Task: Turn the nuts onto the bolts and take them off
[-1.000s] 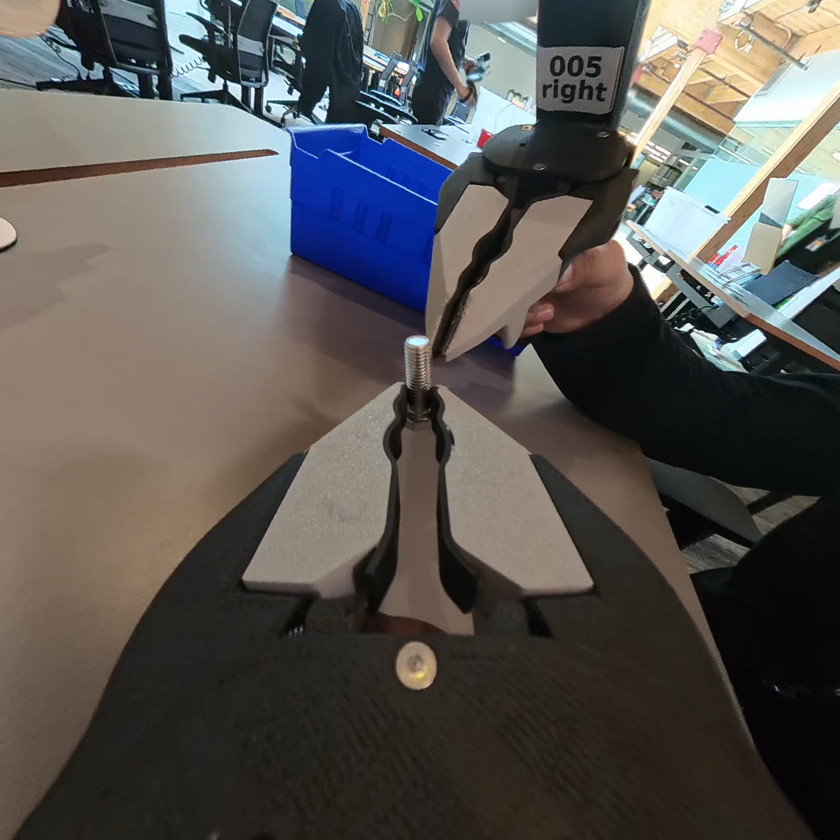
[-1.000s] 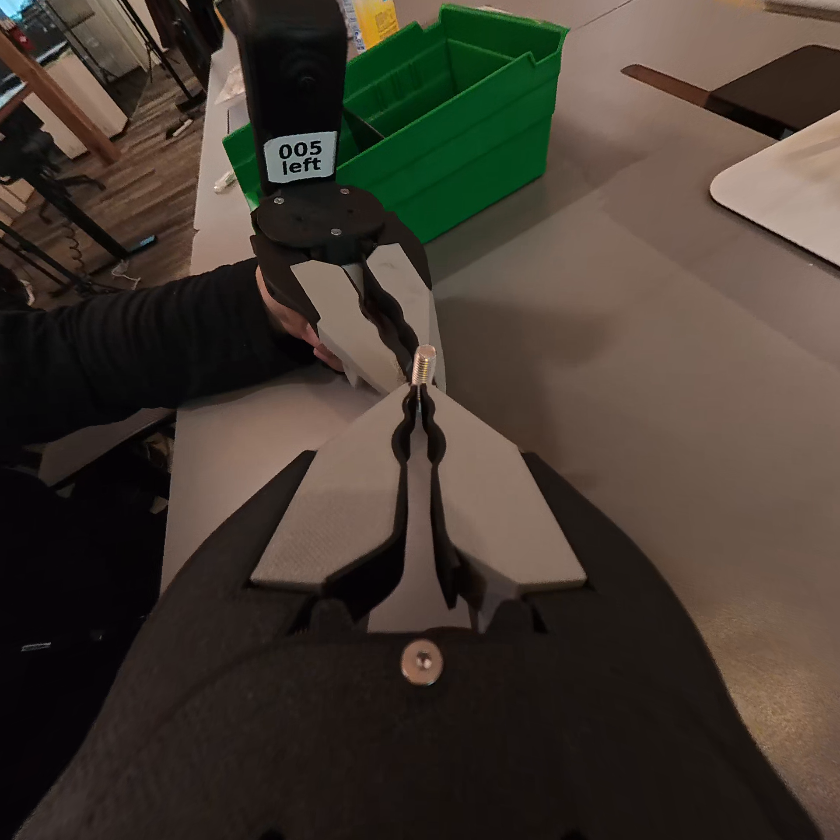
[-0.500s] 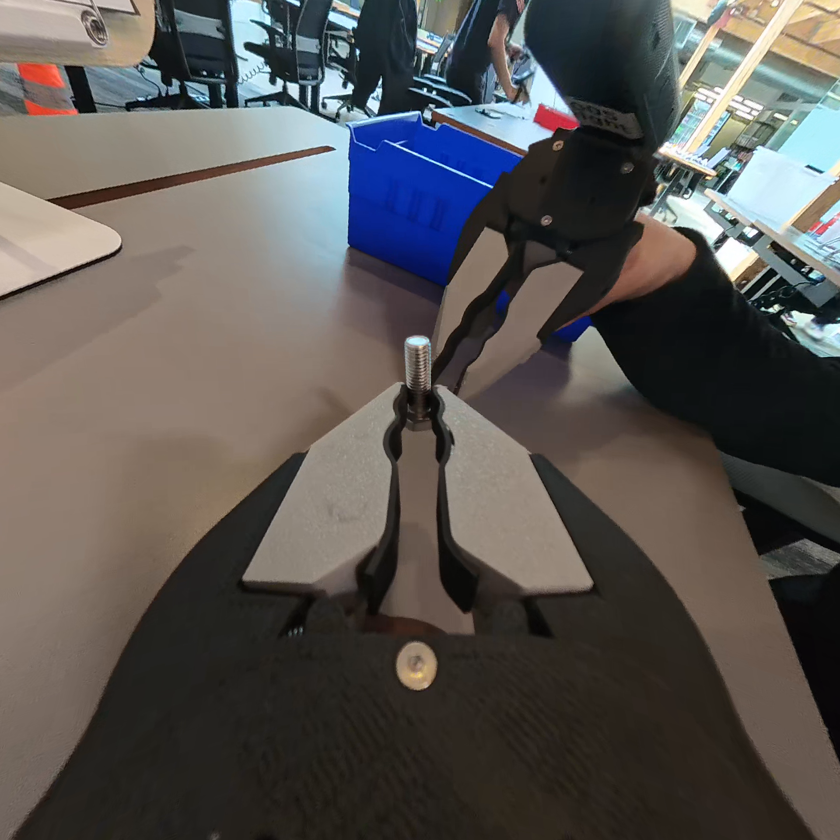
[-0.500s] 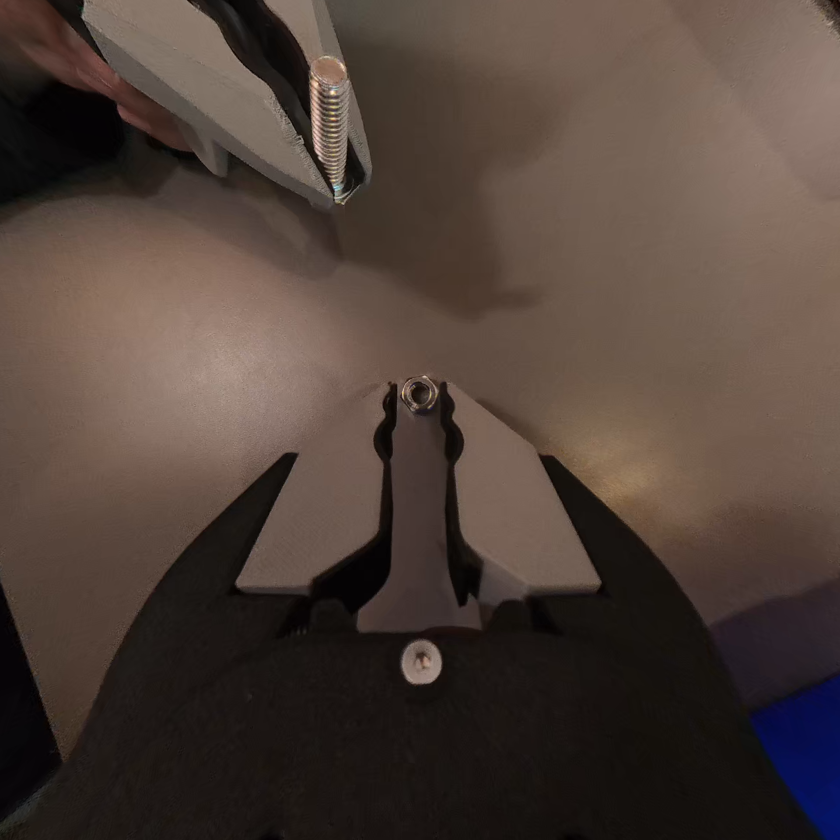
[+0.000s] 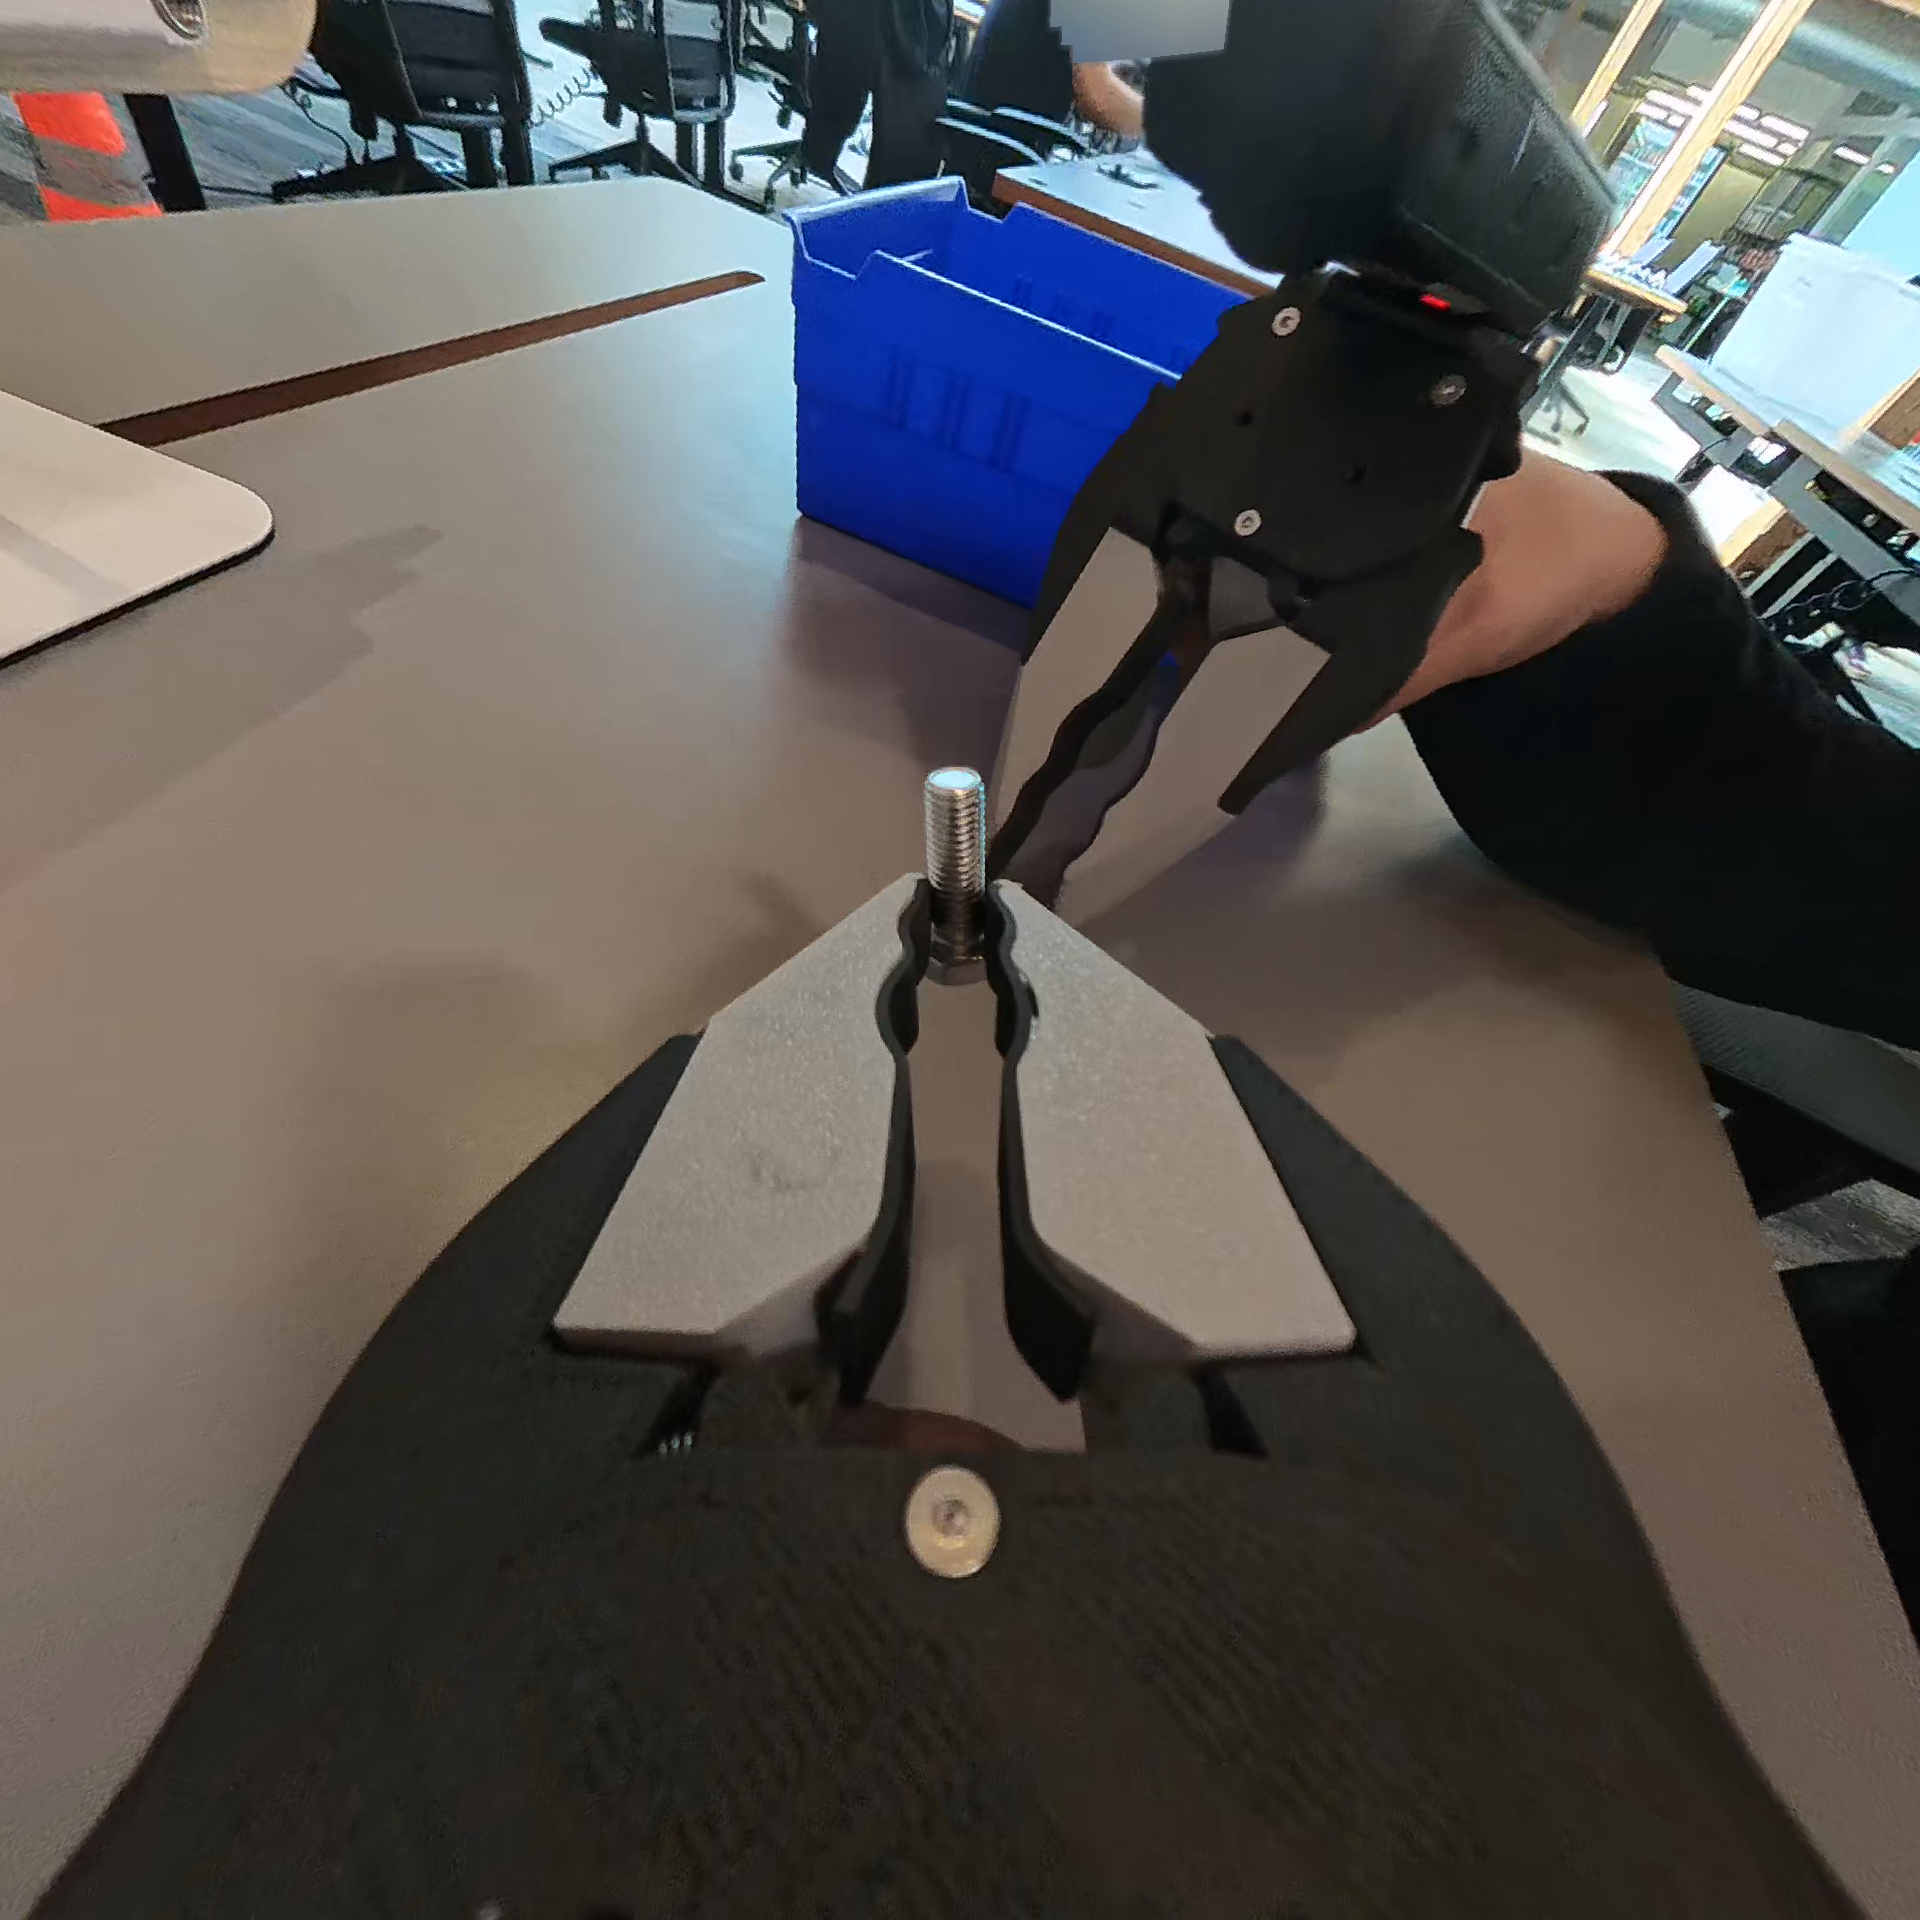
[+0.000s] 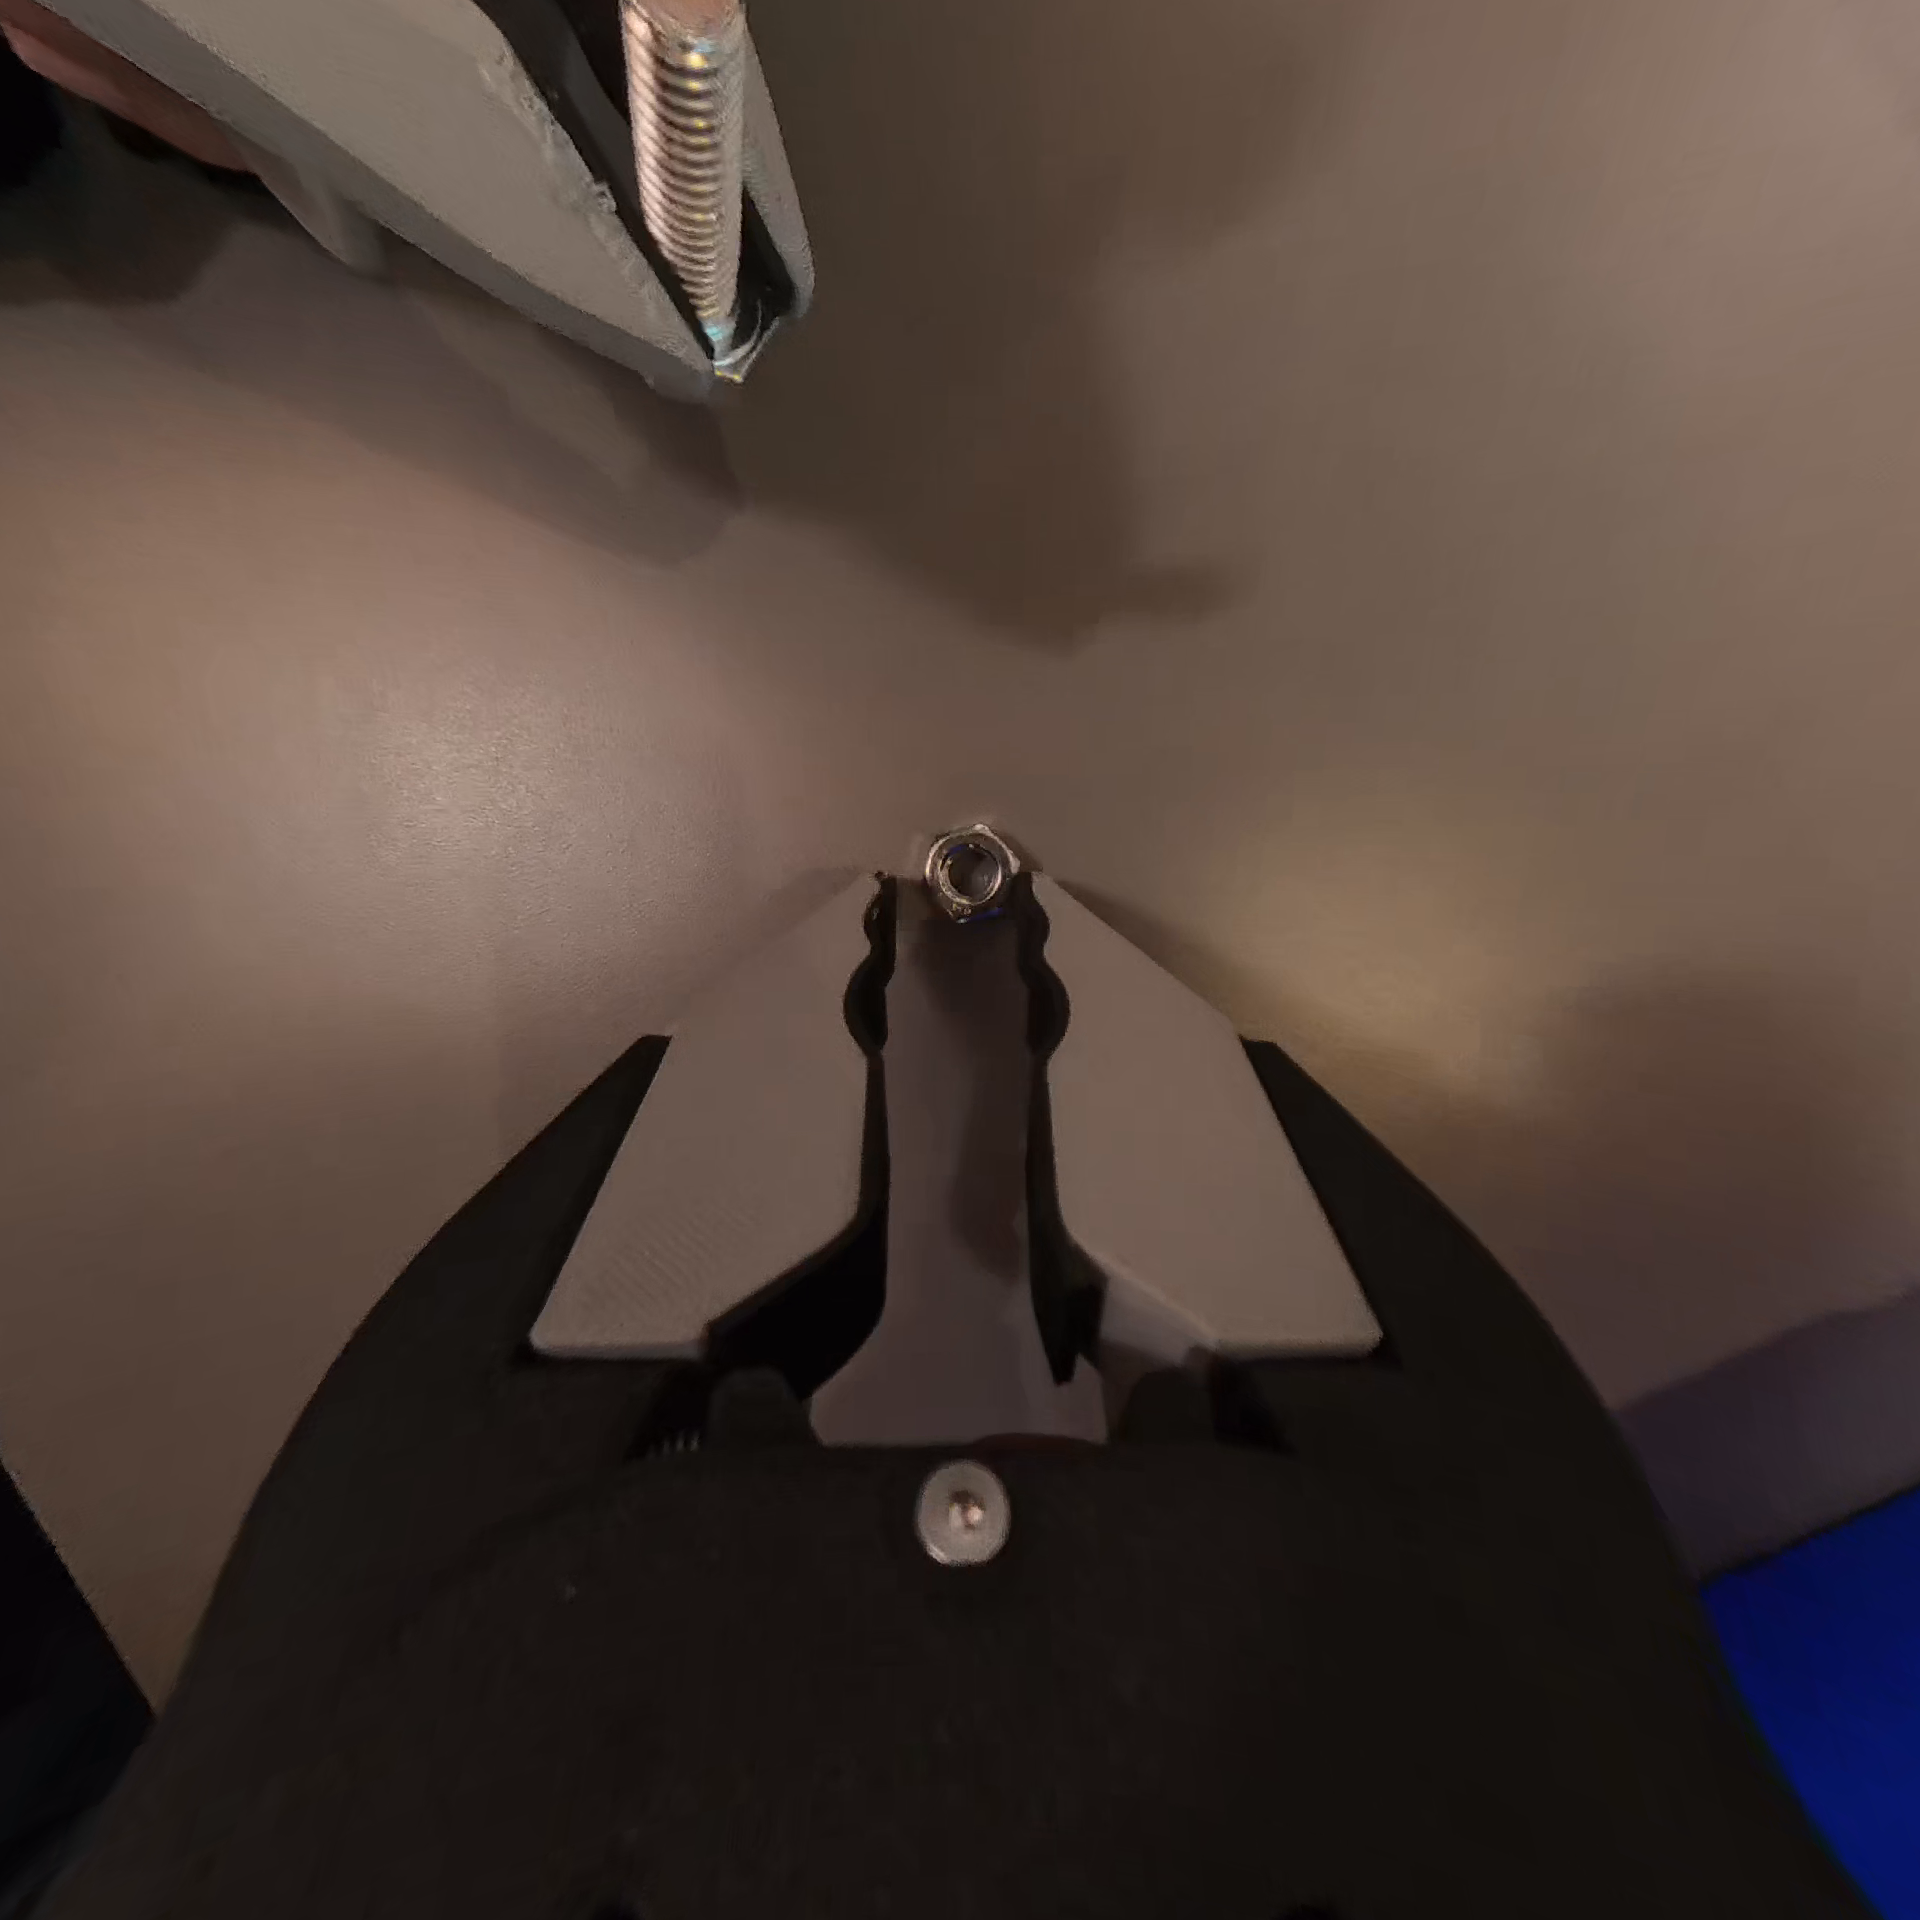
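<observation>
We are clamping the left hand-held gripper (image 5: 956,914) nearly closed on the lower part of a threaded bolt (image 5: 955,847), which is standing upright with its threaded end sticking up above the fingertips. We are pointing the right hand-held gripper (image 6: 961,883) down at the grey tabletop (image 6: 416,727), its fingers spread a little, with a small hex nut (image 6: 971,871) lying flat between the tips; the right fingertip looks to be touching it, the left one standing clear. In the left wrist view, this gripper is reaching down just beside the bolt. A blue bin (image 5: 935,416) is sitting on the tabletop behind.
</observation>
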The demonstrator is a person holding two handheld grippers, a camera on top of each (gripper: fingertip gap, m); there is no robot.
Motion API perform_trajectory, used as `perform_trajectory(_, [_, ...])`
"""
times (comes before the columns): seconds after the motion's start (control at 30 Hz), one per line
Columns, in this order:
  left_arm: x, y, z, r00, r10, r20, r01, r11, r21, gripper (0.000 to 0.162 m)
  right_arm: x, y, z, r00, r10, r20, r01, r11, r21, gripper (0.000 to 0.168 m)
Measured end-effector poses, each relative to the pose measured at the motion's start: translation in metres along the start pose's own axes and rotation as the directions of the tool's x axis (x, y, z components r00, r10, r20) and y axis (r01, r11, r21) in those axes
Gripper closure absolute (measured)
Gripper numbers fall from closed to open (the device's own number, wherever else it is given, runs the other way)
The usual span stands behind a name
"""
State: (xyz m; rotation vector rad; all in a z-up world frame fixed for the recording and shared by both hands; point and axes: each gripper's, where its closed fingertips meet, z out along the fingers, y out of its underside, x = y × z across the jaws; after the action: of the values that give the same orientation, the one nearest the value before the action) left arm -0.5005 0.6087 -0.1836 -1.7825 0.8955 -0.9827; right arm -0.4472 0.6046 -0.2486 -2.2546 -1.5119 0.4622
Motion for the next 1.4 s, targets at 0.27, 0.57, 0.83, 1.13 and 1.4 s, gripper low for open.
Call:
perform_trajectory(0.27, [0.002, 0.0, -0.001, 1.0, 0.001, -0.005, -0.001, 1.0, 0.003, 0.155, 0.005, -0.005, 0.002, 1.0, -0.007, -0.01, 0.007, 0.999, 0.032, 0.153])
perform_trajectory(0.57, [0.008, 0.011, -0.004, 0.999, 0.033, -0.022, -0.034, 0.998, -0.054, 0.155, -0.005, -0.019, -0.009, 0.997, -0.009, 0.075, -0.001, 0.992, 0.13, 0.153])
perform_trajectory(0.83, [0.033, 0.025, -0.004, 0.983, 0.133, -0.127, -0.149, 0.981, -0.126, 0.155, -0.042, -0.049, -0.049, 0.961, -0.138, 0.238, 0.046, 0.934, 0.353, 0.153])
perform_trajectory(1.13, [0.064, 0.017, -0.006, 0.939, 0.236, -0.25, -0.248, 0.969, -0.015, 0.155, -0.067, -0.051, -0.07, 0.936, -0.25, 0.248, 0.141, 0.911, 0.387, 0.153])
perform_trajectory(1.4, [0.068, -0.012, -0.019, 0.927, 0.272, -0.258, -0.223, 0.953, 0.203, 0.155, -0.076, -0.094, -0.112, 0.908, -0.343, 0.238, 0.245, 0.9, 0.361, 0.153])
